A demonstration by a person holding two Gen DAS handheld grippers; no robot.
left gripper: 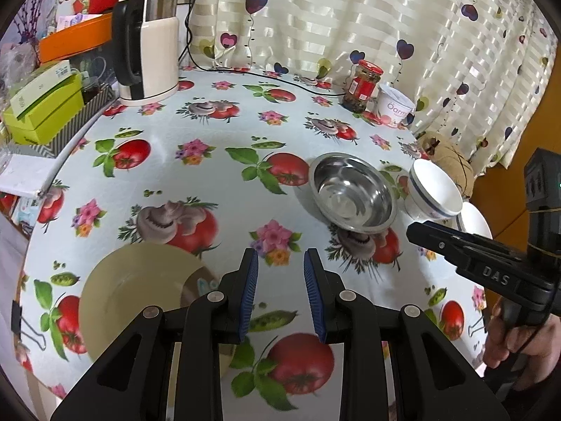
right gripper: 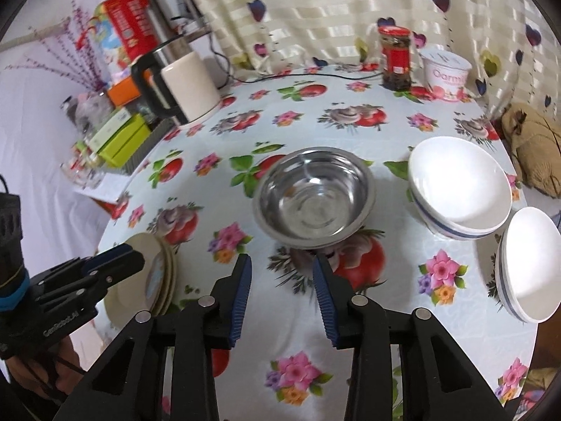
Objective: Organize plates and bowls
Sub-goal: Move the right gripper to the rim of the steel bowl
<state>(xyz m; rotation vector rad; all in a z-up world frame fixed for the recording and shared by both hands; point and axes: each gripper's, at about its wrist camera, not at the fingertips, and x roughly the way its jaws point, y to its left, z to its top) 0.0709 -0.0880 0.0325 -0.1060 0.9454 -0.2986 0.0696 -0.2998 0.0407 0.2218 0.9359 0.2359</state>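
plates [left gripper: 140, 291] sit stacked at the lower left of the left wrist view, partly hidden behind the left gripper [left gripper: 281, 263], whose blue pads stand spread with nothing between them. a steel bowl [left gripper: 352, 193] lies right of centre on the flowered tablecloth [left gripper: 210, 182], with a white bowl [left gripper: 434, 189] beside it and the rim of another just below that. the right gripper [left gripper: 417, 231] reaches in from the right edge, a hand [left gripper: 515, 343] on its grip. a kettle [left gripper: 147, 49] stands at upper left, a jar [left gripper: 363, 86] and a tub [left gripper: 394, 105] near the curtain.

in the right wrist view the steel bowl [right gripper: 313, 198] fills the centre, just above the right gripper [right gripper: 282, 261], its jaws apart and empty. two white bowls [right gripper: 459, 187] [right gripper: 529, 263] sit at right, separate; the plates [right gripper: 147, 277] lie lower left beneath the left gripper [right gripper: 135, 256].

the next move looks to be a pick of the steel bowl: best to take the near rim squarely between the pads, lift level, and avoid knocking the white bowls.
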